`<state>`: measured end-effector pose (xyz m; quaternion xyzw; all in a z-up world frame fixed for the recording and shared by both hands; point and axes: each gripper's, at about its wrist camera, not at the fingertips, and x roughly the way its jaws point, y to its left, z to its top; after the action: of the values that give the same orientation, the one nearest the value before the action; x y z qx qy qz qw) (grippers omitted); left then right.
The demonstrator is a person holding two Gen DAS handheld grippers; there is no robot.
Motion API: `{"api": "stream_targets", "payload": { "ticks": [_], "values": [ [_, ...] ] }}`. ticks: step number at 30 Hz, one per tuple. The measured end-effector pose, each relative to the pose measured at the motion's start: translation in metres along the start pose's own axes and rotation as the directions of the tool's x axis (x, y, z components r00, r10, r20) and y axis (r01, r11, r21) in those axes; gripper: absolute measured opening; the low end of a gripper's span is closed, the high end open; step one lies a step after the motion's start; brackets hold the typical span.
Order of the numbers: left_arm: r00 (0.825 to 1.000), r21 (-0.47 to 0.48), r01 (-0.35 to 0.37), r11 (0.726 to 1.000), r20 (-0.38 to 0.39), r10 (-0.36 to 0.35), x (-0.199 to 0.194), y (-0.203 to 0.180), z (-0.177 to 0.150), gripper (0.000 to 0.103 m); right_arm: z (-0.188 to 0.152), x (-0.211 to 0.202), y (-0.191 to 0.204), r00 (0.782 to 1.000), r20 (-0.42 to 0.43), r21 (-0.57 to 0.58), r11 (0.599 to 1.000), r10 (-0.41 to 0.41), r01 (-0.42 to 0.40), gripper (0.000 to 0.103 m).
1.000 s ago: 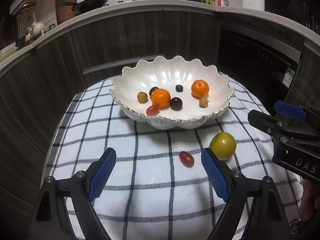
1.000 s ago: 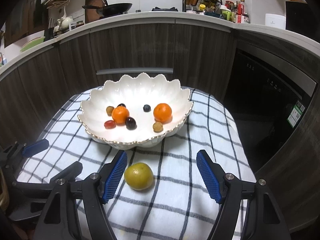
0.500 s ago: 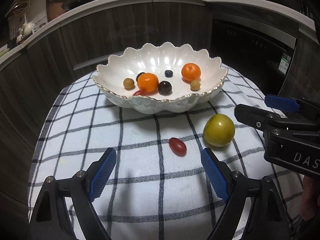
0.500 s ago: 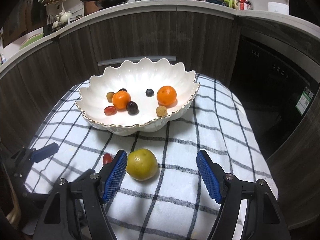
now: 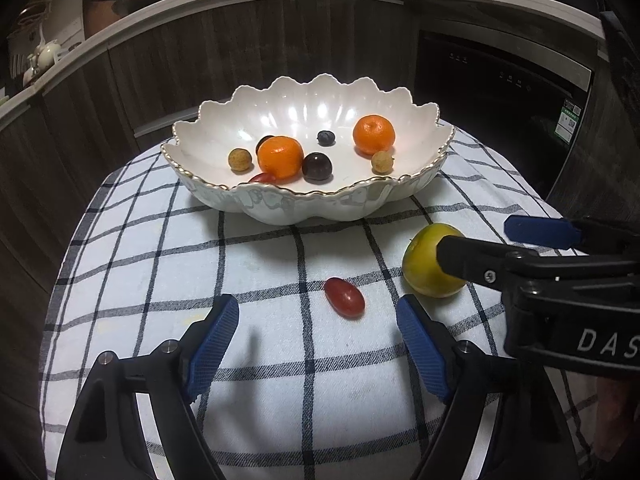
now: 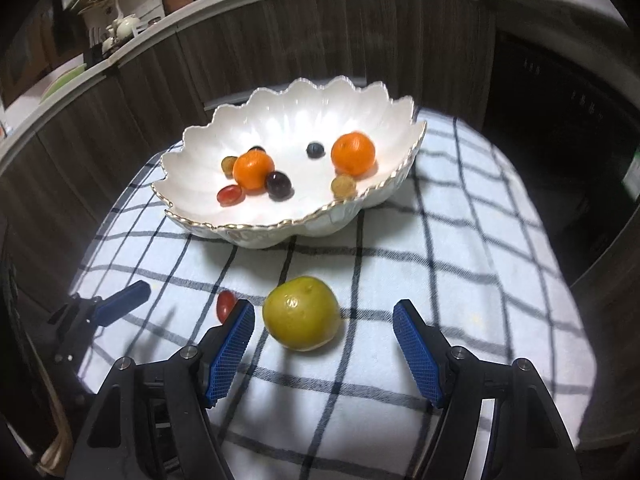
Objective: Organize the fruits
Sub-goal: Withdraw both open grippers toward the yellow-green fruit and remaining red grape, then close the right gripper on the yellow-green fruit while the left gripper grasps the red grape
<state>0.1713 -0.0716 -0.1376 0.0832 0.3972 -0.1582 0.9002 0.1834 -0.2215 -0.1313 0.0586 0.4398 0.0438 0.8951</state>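
Observation:
A white scalloped bowl [image 5: 208,190] [image 6: 256,236] with a gold rim stands on the checked cloth and holds two oranges [image 5: 280,157] [image 5: 373,134] plus several small fruits. On the cloth in front lie a red cherry tomato [image 5: 344,297] [image 6: 225,304] and a yellow-green citrus fruit [image 5: 424,276] [image 6: 302,313]. My left gripper [image 5: 318,338] hovers just short of the tomato; its jaws are closing, with nothing touching the pads. My right gripper [image 6: 324,344] stands open around the near side of the citrus fruit, pads apart from it.
The cloth [image 5: 140,264] covers a small round table whose edges drop off left, right and front. Dark wood cabinets [image 5: 224,56] curve behind. A black appliance [image 5: 500,92] stands at the right. Each gripper's arm reaches into the other's view.
Both grippers have sunk toward the cloth and come nearer the fruit. The citrus fruit now sits between the right jaws. The left jaws have narrowed slightly.

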Motion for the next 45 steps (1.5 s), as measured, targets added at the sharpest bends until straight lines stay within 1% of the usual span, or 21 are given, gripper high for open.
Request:
{"api": "stream_targets", "payload": {
  "ticks": [5, 10, 16, 19, 20, 22, 24, 26, 28, 30, 33, 35, 36, 38, 40, 42, 45],
  "values": [
    [1.000, 0.016, 0.006, 1.000, -0.003, -0.006, 0.004, -0.004, 0.002, 0.079, 0.003, 0.008, -0.002, 0.999, -0.023, 0.019, 0.999, 0.028, -0.028, 0.073],
    [1.000, 0.010, 0.005, 1.000, -0.010, -0.004, 0.007, -0.003, 0.000, 0.078, 0.007, 0.014, 0.003, 0.999, -0.039, 0.015, 0.999, 0.034, -0.034, 0.072],
    [1.000, 0.005, 0.003, 1.000, -0.014, -0.003, 0.011, -0.002, 0.001, 0.077, 0.009, 0.026, 0.008, 0.996, -0.081, 0.021, 0.999, 0.046, -0.045, 0.072],
    [1.000, 0.005, 0.006, 1.000, -0.018, -0.006, 0.013, -0.001, 0.002, 0.074, 0.008, 0.031, 0.007, 0.994, -0.100, 0.033, 0.998, 0.051, -0.048, 0.071],
    [1.000, 0.005, 0.008, 1.000, -0.021, -0.007, 0.013, -0.002, 0.002, 0.072, 0.008, 0.033, 0.006, 0.993, -0.105, 0.039, 0.998, 0.057, -0.053, 0.070],
    [1.000, 0.008, 0.004, 1.000, -0.023, -0.004, 0.015, -0.002, 0.004, 0.065, 0.007, 0.036, 0.005, 0.991, -0.116, 0.048, 0.997, 0.068, -0.062, 0.061],
    [1.000, 0.003, 0.006, 1.000, -0.028, -0.006, 0.017, -0.002, 0.006, 0.064, 0.007, 0.040, 0.002, 0.987, -0.135, 0.061, 0.995, 0.085, -0.078, 0.054],
    [0.999, 0.004, 0.012, 1.000, -0.030, -0.012, 0.018, -0.002, 0.007, 0.064, 0.005, 0.042, -0.001, 0.984, -0.136, 0.086, 0.990, 0.119, -0.108, 0.051],
    [0.999, 0.012, 0.010, 1.000, -0.036, -0.010, 0.022, -0.003, 0.009, 0.064, 0.005, 0.042, -0.001, 0.984, -0.132, 0.083, 0.991, 0.119, -0.108, 0.051],
    [0.999, 0.009, 0.016, 1.000, -0.042, -0.015, 0.024, -0.003, 0.009, 0.062, 0.005, 0.042, 0.000, 0.986, -0.124, 0.075, 0.991, 0.116, -0.107, 0.051],
    [0.998, 0.010, 0.025, 1.000, -0.049, -0.025, 0.027, -0.003, 0.009, 0.055, 0.005, 0.041, 0.000, 0.986, -0.115, 0.074, 0.991, 0.118, -0.110, 0.051],
    [0.998, 0.019, 0.033, 0.999, -0.053, -0.032, 0.029, -0.005, 0.008, 0.045, 0.004, 0.041, -0.002, 0.987, -0.110, 0.076, 0.991, 0.116, -0.108, 0.051],
    [0.998, 0.025, 0.037, 0.999, -0.057, -0.036, 0.031, -0.007, 0.008, 0.043, 0.004, 0.040, -0.003, 0.987, -0.108, 0.078, 0.991, 0.116, -0.108, 0.051],
    [0.997, 0.031, 0.046, 0.998, -0.065, -0.044, 0.034, -0.009, 0.008, 0.034, 0.004, 0.040, -0.005, 0.988, -0.104, 0.083, 0.991, 0.116, -0.107, 0.051],
    [0.996, 0.035, 0.055, 0.998, -0.071, -0.052, 0.035, -0.011, 0.008, 0.027, 0.004, 0.040, -0.007, 0.988, -0.102, 0.087, 0.991, 0.115, -0.106, 0.051],
    [0.997, 0.040, 0.052, 0.998, -0.067, -0.049, 0.035, -0.013, 0.008, 0.024, 0.005, 0.040, -0.007, 0.988, -0.101, 0.088, 0.991, 0.114, -0.105, 0.051],
    [0.996, 0.034, 0.057, 0.998, -0.069, -0.055, 0.034, -0.012, 0.008, 0.024, 0.005, 0.039, -0.009, 0.989, -0.099, 0.093, 0.990, 0.113, -0.103, 0.051]
  ]
}}
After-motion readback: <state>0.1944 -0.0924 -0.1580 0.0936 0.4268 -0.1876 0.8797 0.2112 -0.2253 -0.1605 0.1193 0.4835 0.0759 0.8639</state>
